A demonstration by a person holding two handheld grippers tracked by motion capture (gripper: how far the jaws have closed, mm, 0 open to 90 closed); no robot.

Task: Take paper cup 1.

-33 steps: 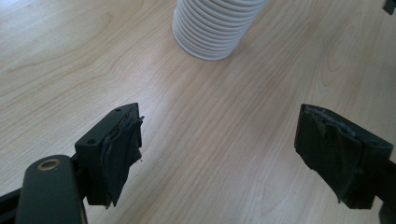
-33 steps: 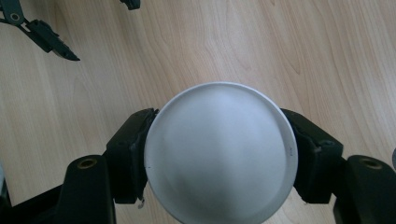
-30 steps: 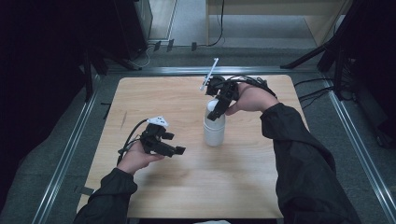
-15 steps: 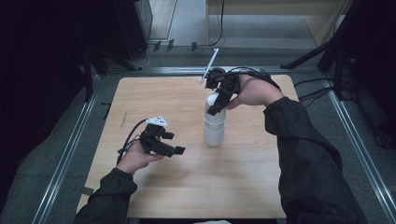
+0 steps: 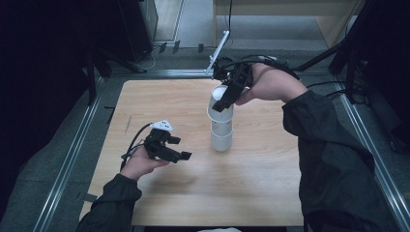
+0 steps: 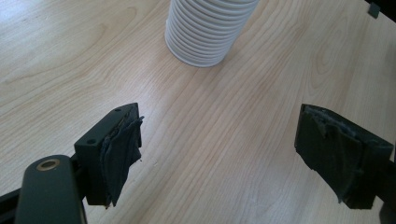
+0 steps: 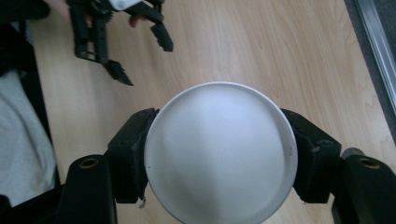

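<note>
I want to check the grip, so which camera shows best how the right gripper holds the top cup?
The right gripper view: both pads clamp opposite sides of the white cup. The high view shows the right gripper on it above the cup stack, side-on. The left gripper view shows the stack's ribbed base.

A pale wooden table (image 5: 159, 96) stands on a grey floor (image 5: 193, 19), metal rails (image 5: 63, 164) running along both sides. Beyond it — a light wooden cabinet (image 5: 290, 14) and a dark unit (image 5: 138, 26) in deep shadow, cables (image 5: 229, 14) trailing down.
</note>
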